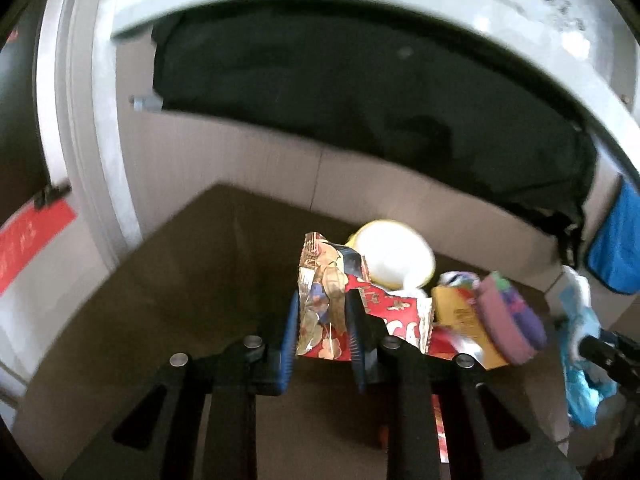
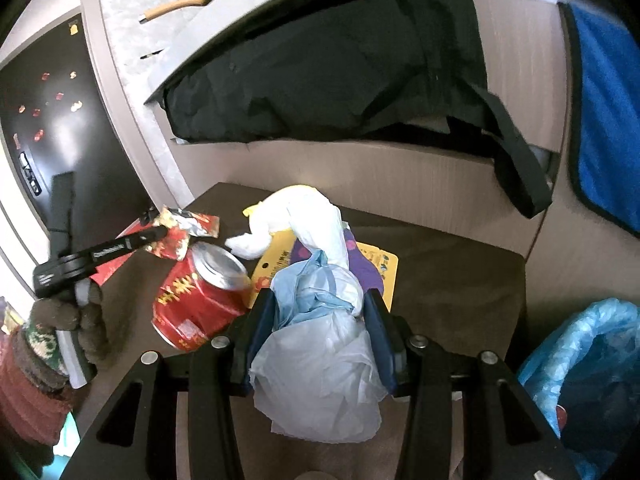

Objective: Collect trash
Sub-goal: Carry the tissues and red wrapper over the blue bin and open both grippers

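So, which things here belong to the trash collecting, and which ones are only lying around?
Belong to the job:
- red and gold wrapper, in the left gripper
- crumpled plastic bag, in the right gripper
- red can
- blue trash bag

Just lying about:
- black cloth
- blue towel

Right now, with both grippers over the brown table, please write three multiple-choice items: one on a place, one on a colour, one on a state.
1. Where is the blue trash bag?
A. right of the table
B. on the counter
C. under the can

2. What colour is the can?
A. green
B. red
C. white

3. What does the left gripper hold?
A. nothing
B. the can
C. a red and gold wrapper

Answers:
1 A: it stands open beside the table, at its right edge.
2 B: its side is red with yellow print.
3 C: the pads pinch the wrapper, lifted clear of the table.
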Available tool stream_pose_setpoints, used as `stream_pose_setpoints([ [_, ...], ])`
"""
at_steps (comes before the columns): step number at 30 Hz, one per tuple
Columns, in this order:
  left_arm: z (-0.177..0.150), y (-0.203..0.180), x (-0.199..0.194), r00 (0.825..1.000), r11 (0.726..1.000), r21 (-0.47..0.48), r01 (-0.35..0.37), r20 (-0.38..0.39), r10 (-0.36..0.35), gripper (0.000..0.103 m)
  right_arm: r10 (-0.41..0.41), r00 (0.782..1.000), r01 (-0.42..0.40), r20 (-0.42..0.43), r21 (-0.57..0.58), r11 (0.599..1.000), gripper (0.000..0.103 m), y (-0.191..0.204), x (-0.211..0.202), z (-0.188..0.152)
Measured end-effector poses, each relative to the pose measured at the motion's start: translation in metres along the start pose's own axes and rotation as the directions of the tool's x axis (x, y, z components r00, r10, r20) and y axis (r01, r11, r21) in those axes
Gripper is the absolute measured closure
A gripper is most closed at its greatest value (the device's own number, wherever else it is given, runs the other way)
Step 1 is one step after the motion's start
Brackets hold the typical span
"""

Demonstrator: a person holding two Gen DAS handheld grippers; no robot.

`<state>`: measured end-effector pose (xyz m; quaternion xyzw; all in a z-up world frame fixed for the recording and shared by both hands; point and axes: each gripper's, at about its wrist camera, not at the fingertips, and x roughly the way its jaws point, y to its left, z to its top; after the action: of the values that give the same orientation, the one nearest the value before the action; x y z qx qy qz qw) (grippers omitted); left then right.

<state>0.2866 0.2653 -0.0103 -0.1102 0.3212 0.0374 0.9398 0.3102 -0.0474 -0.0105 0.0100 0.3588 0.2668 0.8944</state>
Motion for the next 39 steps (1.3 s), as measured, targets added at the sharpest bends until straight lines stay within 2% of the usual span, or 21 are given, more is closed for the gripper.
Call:
stream_pose_setpoints([
  [12,0.002,-0.039,-0.077,0.991,0.995,0.092,0.038,0.124,-0.049,0.079,0.013,0.999,-0.009,0.052,-0.059,0.998,0.06,0.024,-0.043,0.004],
  [20,-0.005,-0.061,-0.113,0.98,0.988,0.12,0.099,0.159,-0.118,0.08,-0.001,0.995,0.008,0.098,-0.066,0.998,0.06,0.022,-0.075,0.005],
  [30,-0.008,-0.116,-0.13,0.966,0.972,0.179,0.15,0.182,-0.183,0.08,-0.024,0.983,0.031,0.18,-0.04,0.999,0.06,0.005,-0.122,0.004],
  [36,-0.017,-0.166,-0.127,0.952,0.95,0.218,0.225,0.159,-0.262,0.08,-0.08,0.97,0.084,0.229,-0.007,0.996,0.06,-0.023,-0.156,-0.001],
  [39,-0.022,-0.2,-0.122,0.938,0.93,0.241,0.279,0.139,-0.317,0.08,-0.125,0.96,0.124,0.25,0.019,0.992,0.06,-0.045,-0.176,-0.005],
])
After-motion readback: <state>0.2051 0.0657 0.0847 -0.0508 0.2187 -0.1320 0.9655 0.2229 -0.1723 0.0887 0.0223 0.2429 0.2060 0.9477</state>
